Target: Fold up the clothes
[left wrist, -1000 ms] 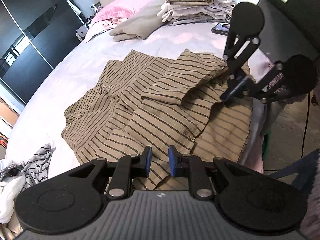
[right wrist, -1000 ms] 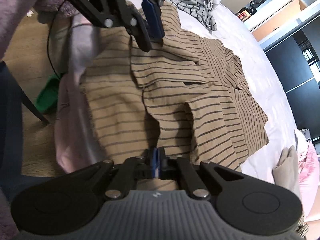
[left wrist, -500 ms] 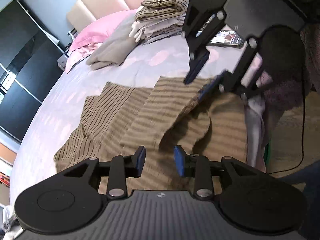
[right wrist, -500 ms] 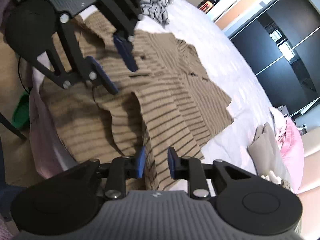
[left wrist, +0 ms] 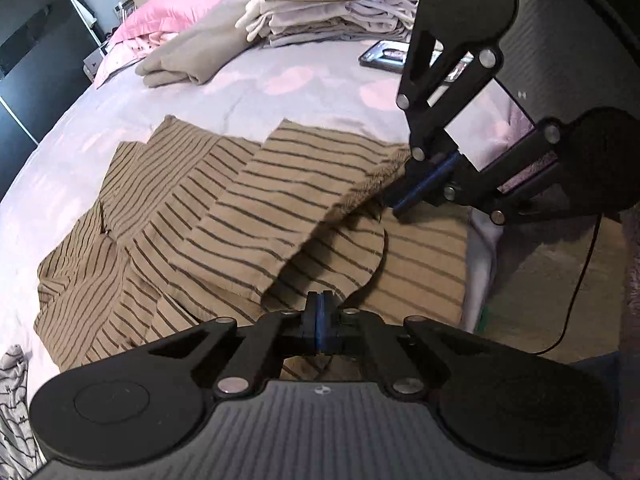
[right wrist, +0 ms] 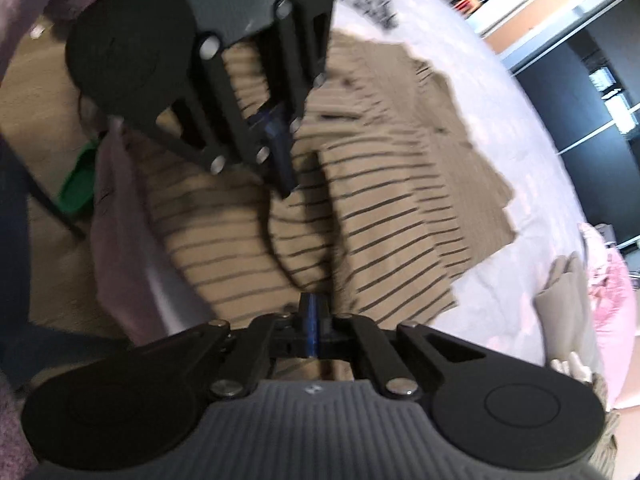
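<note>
Gripping the brown dark-striped cotton garment (left wrist: 256, 208) spread on the lilac bed sheet (left wrist: 248, 92), both the left gripper (left wrist: 319, 312) and right gripper (right wrist: 310, 318) have jaws closed on its raised folded edge. Carry both corners across level, taut, aligning hems before letting go.

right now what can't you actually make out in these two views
- Left wrist view: the phone is partly covered by the right hand-held gripper.
- Right wrist view: motion blur smears the striped garment.
- Both views: fabric pinched by the left hand-held gripper sits behind its shut jaws.
</note>
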Available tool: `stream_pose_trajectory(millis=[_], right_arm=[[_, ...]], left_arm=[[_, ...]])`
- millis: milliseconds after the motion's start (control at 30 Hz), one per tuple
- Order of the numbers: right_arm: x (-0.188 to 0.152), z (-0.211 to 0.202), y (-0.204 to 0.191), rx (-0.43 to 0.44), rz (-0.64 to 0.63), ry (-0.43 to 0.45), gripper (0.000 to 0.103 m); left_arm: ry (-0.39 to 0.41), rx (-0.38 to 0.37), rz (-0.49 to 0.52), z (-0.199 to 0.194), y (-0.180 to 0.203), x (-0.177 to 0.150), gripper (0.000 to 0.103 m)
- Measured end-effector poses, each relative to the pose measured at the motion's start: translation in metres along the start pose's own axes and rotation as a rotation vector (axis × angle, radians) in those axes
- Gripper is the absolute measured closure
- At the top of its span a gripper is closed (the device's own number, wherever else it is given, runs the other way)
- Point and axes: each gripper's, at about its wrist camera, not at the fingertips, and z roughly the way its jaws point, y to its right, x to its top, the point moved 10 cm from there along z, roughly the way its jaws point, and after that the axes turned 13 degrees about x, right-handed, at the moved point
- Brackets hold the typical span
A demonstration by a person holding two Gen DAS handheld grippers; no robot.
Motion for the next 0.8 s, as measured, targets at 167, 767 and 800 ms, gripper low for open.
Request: stream_pose_trajectory(millis=[167, 767, 800], right_arm=[[-0.001, -0.003, -0.004, 0.038, 0.024, 0.009, 0.103], [0.089, -0.031, -0.017, -0.007, -0.080, 0.227, 0.100], [0.095, -0.030, -0.018, -0.008, -0.096, 0.234, 0.097]], left_arm=[[-0.008, 0.019, -0.025, -0.014, -0.009, -0.007, 0.102], [-0.151, 0.230, -0.052, -0.081, -0.097, -0.101, 0.081], [-0.164, 0.240, -0.053, -0.078, -0.099, -0.107, 0.078]])
